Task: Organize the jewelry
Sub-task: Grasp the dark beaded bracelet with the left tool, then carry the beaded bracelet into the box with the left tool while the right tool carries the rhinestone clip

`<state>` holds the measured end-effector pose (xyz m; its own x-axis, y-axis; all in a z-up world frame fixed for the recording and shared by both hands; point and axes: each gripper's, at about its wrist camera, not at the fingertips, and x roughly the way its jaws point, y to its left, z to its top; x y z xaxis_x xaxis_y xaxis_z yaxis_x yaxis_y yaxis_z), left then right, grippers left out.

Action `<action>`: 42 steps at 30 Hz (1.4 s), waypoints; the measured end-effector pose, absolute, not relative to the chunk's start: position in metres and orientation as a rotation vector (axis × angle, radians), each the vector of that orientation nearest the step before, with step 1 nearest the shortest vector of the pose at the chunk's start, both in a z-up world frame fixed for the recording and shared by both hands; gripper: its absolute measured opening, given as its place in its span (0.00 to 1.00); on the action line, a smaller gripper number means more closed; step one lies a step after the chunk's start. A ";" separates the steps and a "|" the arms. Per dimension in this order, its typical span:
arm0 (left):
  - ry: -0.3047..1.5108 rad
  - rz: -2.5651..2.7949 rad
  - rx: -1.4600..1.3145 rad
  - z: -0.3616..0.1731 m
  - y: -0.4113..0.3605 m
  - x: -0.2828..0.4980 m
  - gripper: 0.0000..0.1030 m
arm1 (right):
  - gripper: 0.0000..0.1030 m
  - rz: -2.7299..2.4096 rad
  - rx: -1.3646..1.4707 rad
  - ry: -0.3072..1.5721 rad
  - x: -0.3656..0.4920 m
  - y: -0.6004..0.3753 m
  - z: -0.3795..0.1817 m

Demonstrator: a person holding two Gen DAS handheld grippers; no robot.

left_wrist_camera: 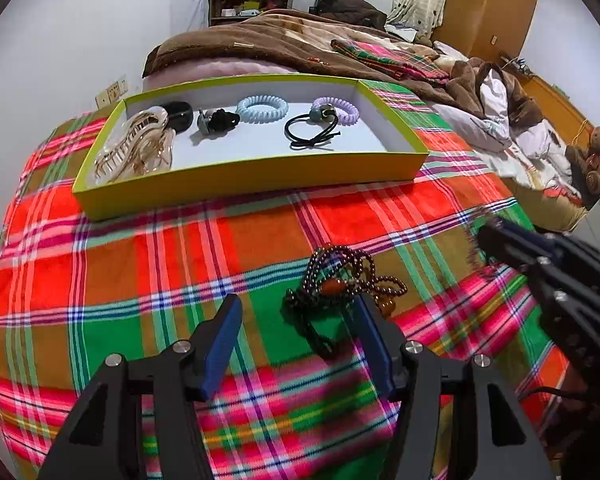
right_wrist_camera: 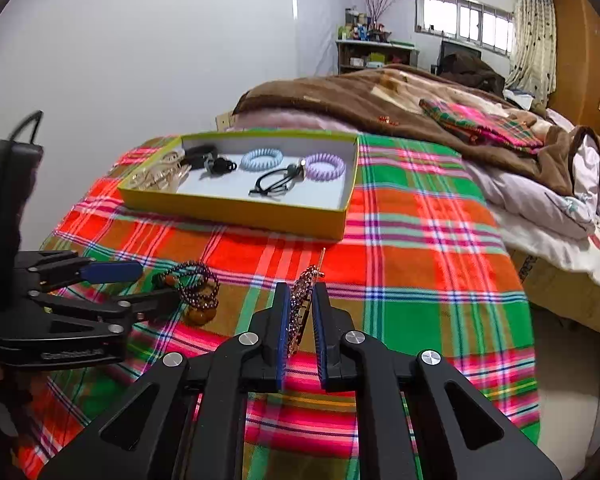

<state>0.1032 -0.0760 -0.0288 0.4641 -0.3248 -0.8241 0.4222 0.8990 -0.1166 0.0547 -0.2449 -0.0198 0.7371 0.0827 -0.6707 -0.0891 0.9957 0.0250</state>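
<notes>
A yellow-green tray point(left_wrist_camera: 244, 178) point(right_wrist_camera: 236, 206) lies on the plaid blanket and holds a beige claw clip point(left_wrist_camera: 134, 148), a black hair tie point(left_wrist_camera: 310, 130), a blue coil tie point(left_wrist_camera: 262, 109), a purple coil tie point(left_wrist_camera: 338, 108) and other dark hair pieces. A dark beaded necklace point(left_wrist_camera: 340, 284) point(right_wrist_camera: 196, 284) lies on the blanket in front of the tray. My left gripper point(left_wrist_camera: 296, 316) point(right_wrist_camera: 148, 284) is open, its fingers on either side of the necklace's near end. My right gripper point(right_wrist_camera: 300, 300) is shut on a sparkly rhinestone hair clip point(right_wrist_camera: 302, 304), held above the blanket.
The plaid blanket point(left_wrist_camera: 220, 248) covers the near end of a bed. Brown blankets point(left_wrist_camera: 284, 40) and white bedding point(left_wrist_camera: 492, 120) lie behind and right of the tray. A wall point(left_wrist_camera: 60, 40) stands at the left. The bed edge drops off at right point(right_wrist_camera: 532, 280).
</notes>
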 end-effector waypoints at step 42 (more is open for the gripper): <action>0.960 -0.507 0.159 -0.023 -0.099 0.115 0.14 | 0.11 0.080 -0.017 0.689 0.061 -0.260 -0.007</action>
